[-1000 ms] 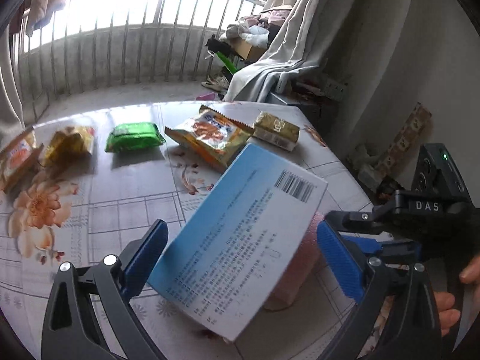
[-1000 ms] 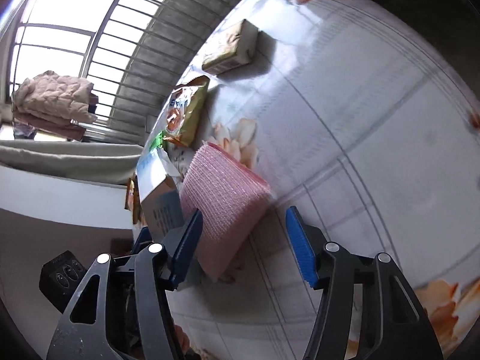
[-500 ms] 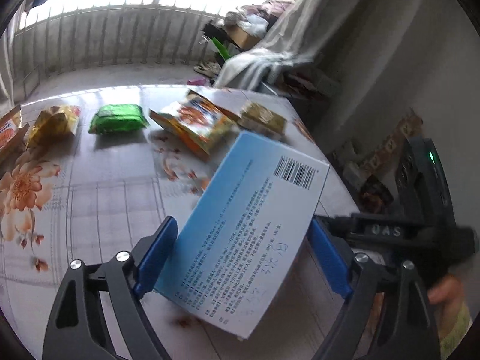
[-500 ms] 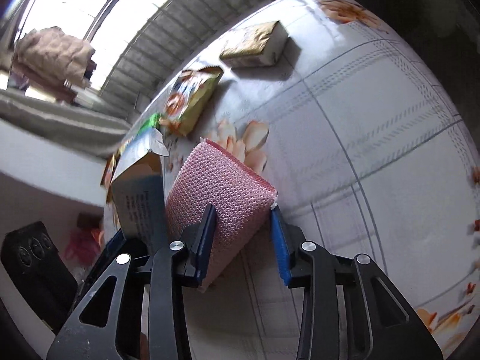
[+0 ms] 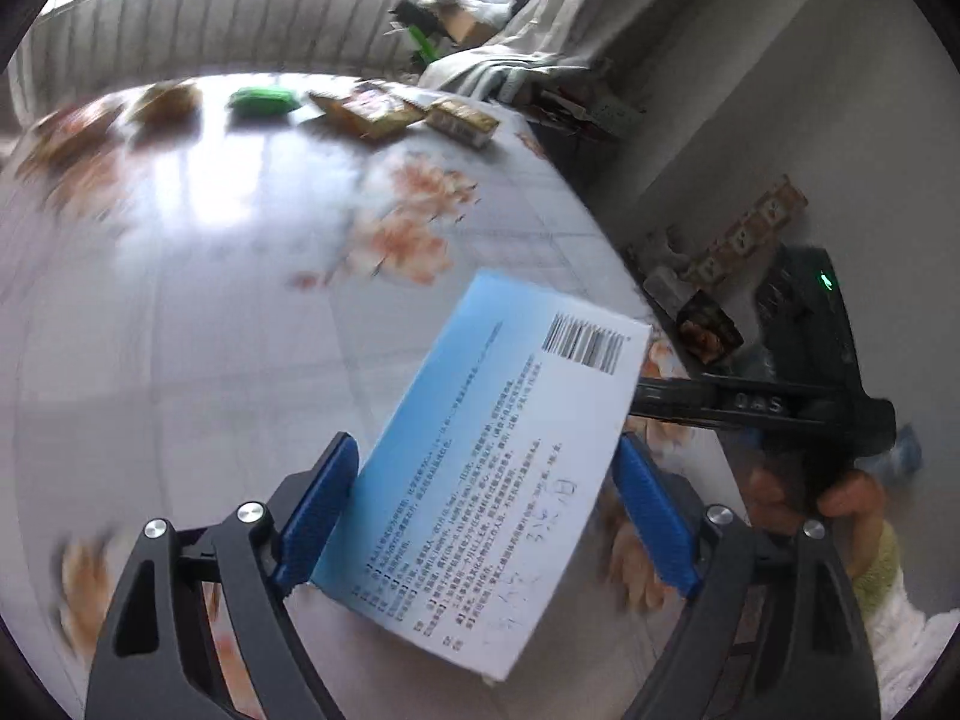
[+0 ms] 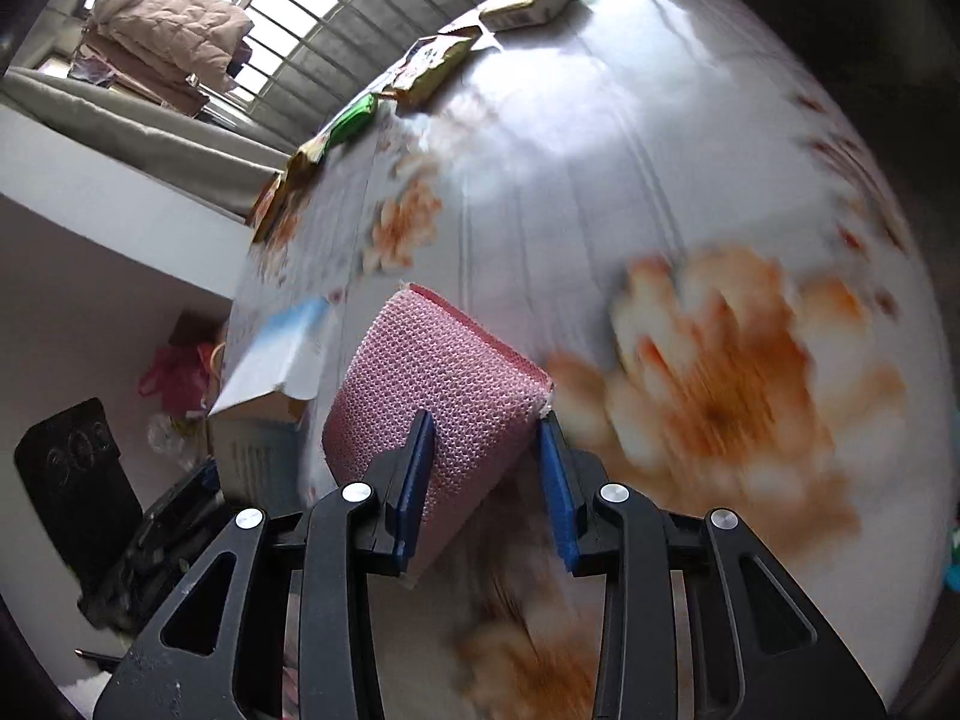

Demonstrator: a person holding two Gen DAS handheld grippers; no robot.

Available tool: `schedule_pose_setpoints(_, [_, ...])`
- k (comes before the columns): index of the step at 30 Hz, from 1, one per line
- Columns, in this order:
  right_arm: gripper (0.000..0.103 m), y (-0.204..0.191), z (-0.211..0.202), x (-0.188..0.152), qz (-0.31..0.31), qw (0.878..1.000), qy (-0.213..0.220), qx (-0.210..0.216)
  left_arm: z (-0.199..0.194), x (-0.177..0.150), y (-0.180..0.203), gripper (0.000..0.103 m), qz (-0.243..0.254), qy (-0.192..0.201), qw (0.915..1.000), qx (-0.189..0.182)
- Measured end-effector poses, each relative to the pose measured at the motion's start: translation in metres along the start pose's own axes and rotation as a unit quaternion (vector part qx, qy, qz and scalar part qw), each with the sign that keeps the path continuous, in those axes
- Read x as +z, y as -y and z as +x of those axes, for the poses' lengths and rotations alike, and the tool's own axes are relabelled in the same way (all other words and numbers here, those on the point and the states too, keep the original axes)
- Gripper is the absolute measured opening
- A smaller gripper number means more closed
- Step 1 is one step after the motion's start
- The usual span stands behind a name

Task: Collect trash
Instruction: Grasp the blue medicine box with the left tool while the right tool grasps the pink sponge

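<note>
A blue-and-white carton with a barcode sits tilted between the blue pads of my left gripper. Its jaws are closing, and both pads press the carton's long sides. In the right wrist view, my right gripper is shut on a pink mesh sponge, which is lifted above the floral tablecloth. The carton shows just left of the sponge. A green packet, an orange snack bag and a gold box lie in a row at the table's far side.
More wrappers lie at the far left of the table. The table's right edge drops to floor clutter by the wall. A hand holds the other gripper's black body right of the carton. A balcony railing stands beyond.
The right jaws shut on the pink sponge and the left jaws narrowed onto the carton. Both grippers then pulled back from the row of snacks, carrying them; the snacks look farther off.
</note>
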State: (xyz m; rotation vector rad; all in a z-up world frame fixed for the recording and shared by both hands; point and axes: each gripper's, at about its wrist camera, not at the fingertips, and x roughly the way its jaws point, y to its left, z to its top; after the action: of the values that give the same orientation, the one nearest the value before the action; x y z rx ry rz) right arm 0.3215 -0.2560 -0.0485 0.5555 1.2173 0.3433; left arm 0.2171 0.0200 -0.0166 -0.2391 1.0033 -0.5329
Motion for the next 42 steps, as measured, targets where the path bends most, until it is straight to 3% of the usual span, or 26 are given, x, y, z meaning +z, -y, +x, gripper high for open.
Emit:
schedule_pose_setpoints(1, [0.032,0.002,-0.005,-0.007,-0.003,1.000,0.002,-0.003,-0.005,-0.006,-0.002,0.083,-0.007,0.003,1.0000,0.006])
schedule_pose_setpoints(3, [0.032,0.009,-0.017,-0.025,-0.007,1.000,-0.001,-0.005,-0.017,-0.019,-0.009,0.070,-0.033,0.010,0.9991,0.023])
schedule_pose_setpoints(6, [0.032,0.017,-0.033,-0.041,-0.021,1.000,-0.003,-0.015,-0.028,-0.034,-0.016,0.070,-0.065,0.018,0.9973,0.028])
schedule_pose_setpoints(12, [0.034,0.017,-0.050,-0.056,-0.033,0.998,0.010,-0.044,-0.035,-0.048,-0.004,0.073,-0.051,0.031,0.9959,0.068])
schedule_pose_setpoints(15, [0.042,0.018,-0.052,-0.060,-0.018,0.997,0.029,-0.063,-0.031,-0.051,-0.003,0.077,-0.065,0.026,0.9951,0.070])
schedule_pose_setpoints(18, [0.059,0.022,-0.054,-0.062,0.008,0.996,0.047,-0.080,-0.033,-0.057,-0.003,0.079,-0.070,0.025,0.9946,0.071])
schedule_pose_setpoints(24, [0.065,0.021,-0.066,-0.080,0.045,0.994,0.071,-0.073,-0.035,-0.060,-0.006,0.079,-0.075,0.025,0.9935,0.082])
schedule_pose_setpoints(30, [0.066,0.000,-0.058,-0.088,-0.001,0.996,0.044,-0.076,-0.028,-0.055,-0.012,0.079,-0.075,0.013,0.9938,0.081])
schedule_pose_setpoints(42, [0.075,-0.010,-0.023,-0.061,0.017,0.995,0.012,-0.099,-0.018,-0.050,-0.016,0.082,-0.073,-0.002,0.9947,0.073])
